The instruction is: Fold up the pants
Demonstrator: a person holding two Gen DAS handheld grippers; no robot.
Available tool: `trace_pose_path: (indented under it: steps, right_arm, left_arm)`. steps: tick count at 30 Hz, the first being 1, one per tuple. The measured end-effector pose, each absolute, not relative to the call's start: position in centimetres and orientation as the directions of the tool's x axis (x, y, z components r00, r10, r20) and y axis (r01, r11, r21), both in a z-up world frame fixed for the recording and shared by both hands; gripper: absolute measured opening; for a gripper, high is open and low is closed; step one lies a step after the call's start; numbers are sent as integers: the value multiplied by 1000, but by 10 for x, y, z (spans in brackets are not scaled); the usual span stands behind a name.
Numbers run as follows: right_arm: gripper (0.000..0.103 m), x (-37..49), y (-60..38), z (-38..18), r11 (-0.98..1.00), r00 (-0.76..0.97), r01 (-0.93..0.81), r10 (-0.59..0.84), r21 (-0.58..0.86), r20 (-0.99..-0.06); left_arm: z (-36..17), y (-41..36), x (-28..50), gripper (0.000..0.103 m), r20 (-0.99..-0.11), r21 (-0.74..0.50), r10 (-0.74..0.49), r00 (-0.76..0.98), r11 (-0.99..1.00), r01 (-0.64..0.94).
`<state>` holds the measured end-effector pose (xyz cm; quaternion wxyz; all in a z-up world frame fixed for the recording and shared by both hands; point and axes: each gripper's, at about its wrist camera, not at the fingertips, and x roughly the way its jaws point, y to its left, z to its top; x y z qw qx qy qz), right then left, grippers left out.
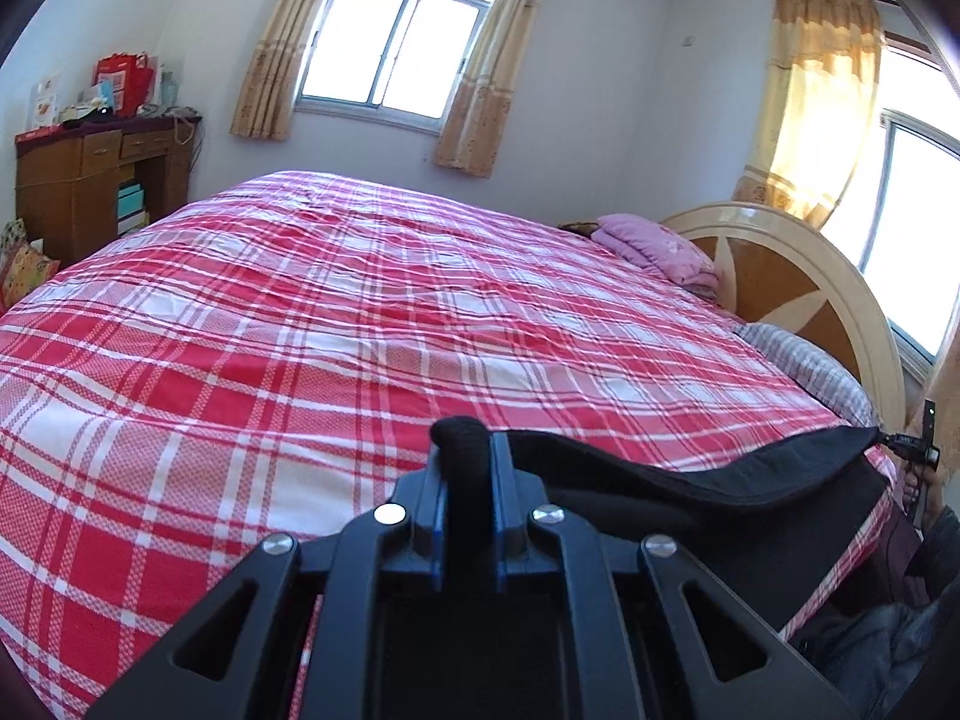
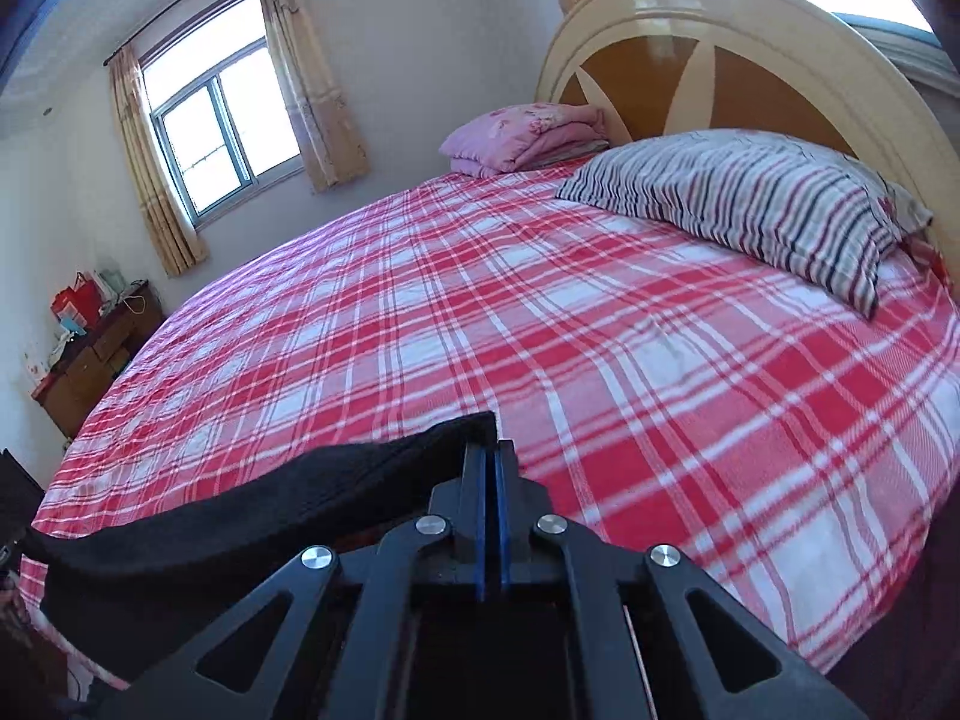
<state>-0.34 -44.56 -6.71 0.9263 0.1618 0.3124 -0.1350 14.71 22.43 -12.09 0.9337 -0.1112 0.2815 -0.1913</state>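
Filling most of both views, the bed (image 1: 300, 312) lies under a red and white plaid cover that runs from the lower edge of each frame up past the middle. I see its round cream and brown headboard (image 2: 720, 48) at the upper right of the right wrist view, with a striped pillow (image 2: 750, 204) lying just below it and a folded pink quilt (image 2: 522, 135) to the pillow's left, near the top centre. A curtained window (image 1: 390, 48) sits at the top centre of the left wrist view, and a brown wooden desk (image 1: 78, 180) piled with bags stands at the far left.

The black pants (image 1: 690, 492) hang stretched between my two tools above the near edge of the bed. In the left wrist view the cloth runs from bottom centre out to the right edge; in the right wrist view it runs from centre down to the lower left.

My left gripper (image 1: 471, 450), at bottom centre of its view, is clamped on a bunched roll of the pants' edge, the cloth filling the narrow gap between its fingers. My right gripper (image 2: 492, 456), at bottom centre of its view, has its blue-lined fingers pressed nearly together, pinching a thin corner of the pants that pokes out just above and left of the tips.
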Motion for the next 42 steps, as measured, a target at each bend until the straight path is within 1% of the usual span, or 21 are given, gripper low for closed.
trace_pose_path:
  steps: [3,6,9,11,12,14,15,17,19,22,25,27,28,30,34,37,42]
  right_arm:
    - [2,-16,-442,-77,908,760,359,-150,216,-633]
    - [2,-25,-440,-84,902,754,368,-146,228,-640]
    - [2,-31,-440,-88,896,747,379,-149,231,-647]
    - [2,-33,-440,-89,893,744,384,-148,236,-651]
    - [2,-35,-439,-90,893,743,385,-150,234,-652]
    - [2,-36,-440,-91,891,739,390,-152,233,-656]
    - [2,-36,-441,-91,890,738,391,-151,234,-658]
    - [2,-37,-440,-93,890,737,390,-149,235,-659]
    - [2,-39,-441,-95,887,738,390,-140,248,-660]
    - [2,-40,-441,-97,884,739,390,-133,258,-660]
    - [3,-41,-439,-98,883,744,385,-126,267,-657]
    - [3,-42,-437,-97,881,750,379,-112,285,-652]
    - [3,-43,-436,-98,881,752,375,-107,289,-650]
    - [3,-43,-433,-98,883,754,370,-105,288,-648]
    - [3,-45,-428,-100,884,758,362,-95,296,-645]
    - [4,-46,-429,-102,880,761,362,-88,308,-643]
    - [5,-45,-430,-104,881,762,360,-88,307,-641]
  left_arm:
    - [-130,224,135,12,-473,-280,-434,766,899,336]
    - [-139,224,125,13,-486,-239,-435,758,901,363]
    - [-147,221,117,16,-501,-178,-413,761,909,377]
    - [-152,223,112,25,-511,-155,-404,758,911,382]
    - [-156,226,110,27,-523,-151,-399,754,913,379]
    - [-161,233,104,39,-541,-153,-394,743,915,374]
    - [-162,237,101,42,-543,-151,-388,745,918,367]
    - [-162,251,89,56,-541,-160,-380,750,922,352]
    - [-160,263,80,60,-538,-169,-372,756,927,336]
    - [-157,282,72,60,-556,-198,-338,759,941,273]
    - [-156,292,69,60,-580,-301,-369,726,925,230]
    - [-157,293,70,60,-584,-407,-440,682,886,223]
    - [-158,291,72,60,-570,-486,-497,655,846,219]
    - [-160,284,76,60,-561,-563,-556,613,799,210]
    - [-165,266,85,60,-592,-606,-583,557,777,169]
    - [-166,254,87,60,-622,-591,-571,536,791,157]
    - [-166,247,89,60,-640,-572,-541,545,809,132]
